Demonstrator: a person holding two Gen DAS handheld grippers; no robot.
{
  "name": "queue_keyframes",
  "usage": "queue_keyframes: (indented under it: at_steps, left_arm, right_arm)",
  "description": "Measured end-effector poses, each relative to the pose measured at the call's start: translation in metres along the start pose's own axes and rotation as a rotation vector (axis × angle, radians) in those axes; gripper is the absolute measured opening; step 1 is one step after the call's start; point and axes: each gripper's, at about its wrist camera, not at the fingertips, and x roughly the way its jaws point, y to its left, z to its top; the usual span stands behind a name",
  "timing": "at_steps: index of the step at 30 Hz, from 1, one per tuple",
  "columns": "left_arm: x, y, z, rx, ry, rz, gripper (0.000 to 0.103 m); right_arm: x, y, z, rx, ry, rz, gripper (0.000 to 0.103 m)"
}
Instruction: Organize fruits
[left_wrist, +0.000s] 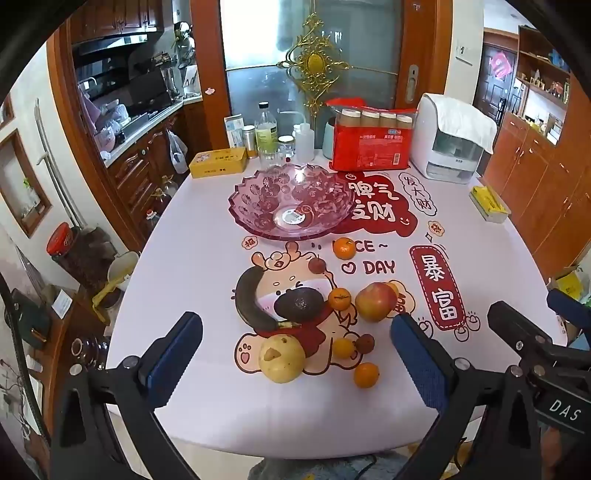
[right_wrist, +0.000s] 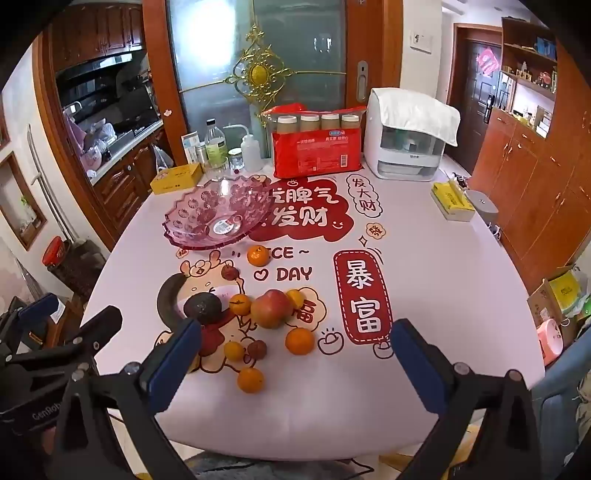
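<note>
Counting fruit in front of the empty pink bowl (left_wrist: 291, 201) on the bench (left_wrist: 192, 258): five oranges, two small red fruits, one banana (left_wrist: 248, 297), avocado (left_wrist: 300, 303), apple (left_wrist: 375, 301), pear (left_wrist: 281, 357). Left tool (left_wrist: 295, 354) and right tool (right_wrist: 295, 354) both gaped wide, holding nothing.

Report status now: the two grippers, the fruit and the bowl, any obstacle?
Left gripper open, right gripper open, both empty above the table edge. Fruit loose on the table, pink glass bowl empty. Path from fruit to bowl clear.
</note>
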Motion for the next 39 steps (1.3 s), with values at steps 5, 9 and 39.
queue_keyframes:
  at_steps: [5, 9, 39]
  left_arm:
    - [-0.001, 0.000, -0.005, -0.014, 0.008, -0.023, 0.100]
    - [0.012, 0.001, 0.006, -0.027, 0.052, -0.036, 0.100]
    - [-0.003, -0.006, -0.006, -0.028, 0.023, -0.120, 0.100]
  right_arm:
    - [-0.001, -0.002, 0.002, 0.003, 0.004, 0.014, 0.102]
    - [0.002, -0.001, 0.002, -0.001, 0.012, 0.016, 0.102]
    - [-0.020, -0.011, -0.006, 0.017, -0.064, 0.030, 0.102]
